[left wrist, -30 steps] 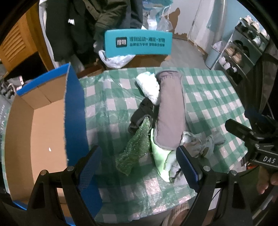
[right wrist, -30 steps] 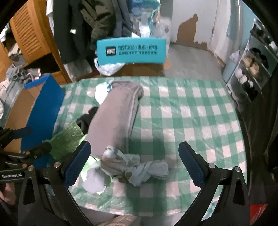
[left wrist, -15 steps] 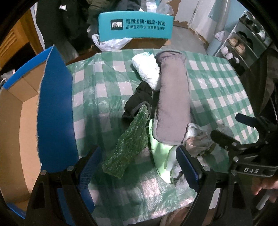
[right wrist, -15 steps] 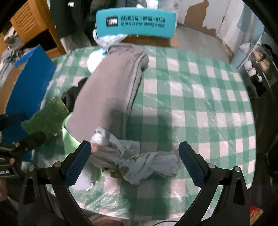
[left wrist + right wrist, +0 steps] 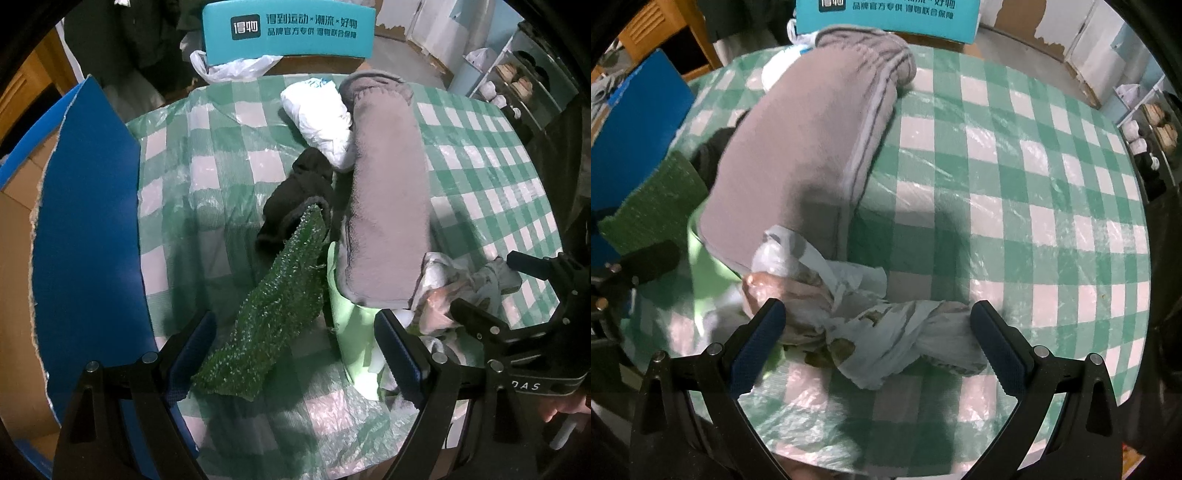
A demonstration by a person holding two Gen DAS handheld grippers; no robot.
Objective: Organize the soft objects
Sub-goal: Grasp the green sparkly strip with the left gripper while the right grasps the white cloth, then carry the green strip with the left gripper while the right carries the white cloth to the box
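Right gripper (image 5: 873, 339): lowered, spread, now straddling knotted plastic bag (image 5: 886, 332); grasp imminent. Left gripper (image 5: 295, 354): spread over green mat (image 5: 273, 314).

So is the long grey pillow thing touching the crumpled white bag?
Touching. In the right wrist view, the crumpled white bag lies pressed against the near end of the grey pillow, overlapping its edge with no tablecloth showing between them.

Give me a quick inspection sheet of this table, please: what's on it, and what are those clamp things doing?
Surface: green checked tablecloth under clear plastic.
Job's things: grey rolled fleece, green fuzzy mat, black cloth, white bundle, crumpled patterned bag, pale green piece.
Clutter: nothing seen.
Grippers: left hand-held gripper open over the mat; right hand-held gripper open around the bag.
Cables: nothing seen.
Surroundings: blue cardboard box, teal chair back, shoe rack.
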